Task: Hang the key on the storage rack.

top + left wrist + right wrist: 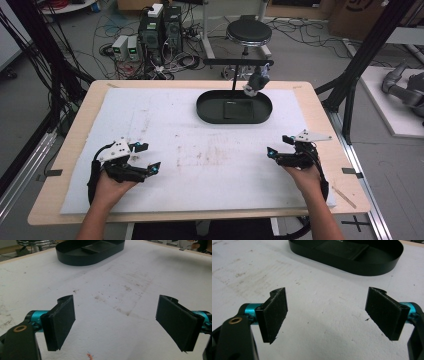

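Two grippers — left gripper, right gripper — jaws apart; one tray.

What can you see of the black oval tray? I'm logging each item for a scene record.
The black oval tray is a shallow dish with a low upright wall, matte and smooth, plastic or thin metal by its look. It sits flat on the white mat at the table's far side, right of centre. A flat dark rectangular piece lies inside on its floor. Neither hand-held gripper touches it.
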The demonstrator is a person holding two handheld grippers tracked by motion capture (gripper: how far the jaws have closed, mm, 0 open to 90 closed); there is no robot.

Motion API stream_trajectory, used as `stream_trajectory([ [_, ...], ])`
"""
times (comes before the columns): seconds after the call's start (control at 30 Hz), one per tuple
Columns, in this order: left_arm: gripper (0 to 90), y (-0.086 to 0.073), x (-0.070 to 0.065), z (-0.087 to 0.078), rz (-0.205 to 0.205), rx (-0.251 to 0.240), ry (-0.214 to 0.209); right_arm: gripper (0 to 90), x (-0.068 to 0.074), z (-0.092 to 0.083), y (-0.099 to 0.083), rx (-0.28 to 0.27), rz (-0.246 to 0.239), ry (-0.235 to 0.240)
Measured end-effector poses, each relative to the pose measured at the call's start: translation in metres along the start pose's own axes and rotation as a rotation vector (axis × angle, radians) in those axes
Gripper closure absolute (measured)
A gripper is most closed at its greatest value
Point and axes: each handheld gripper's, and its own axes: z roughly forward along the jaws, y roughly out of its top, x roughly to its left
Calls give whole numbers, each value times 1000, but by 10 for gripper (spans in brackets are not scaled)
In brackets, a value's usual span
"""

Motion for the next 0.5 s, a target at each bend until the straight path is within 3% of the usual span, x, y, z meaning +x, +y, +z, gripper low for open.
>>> stream_trajectory([
  [0.5, 158, 0, -2, 3, 12, 9, -13, 187, 2, -2, -3, -7, 5, -13],
])
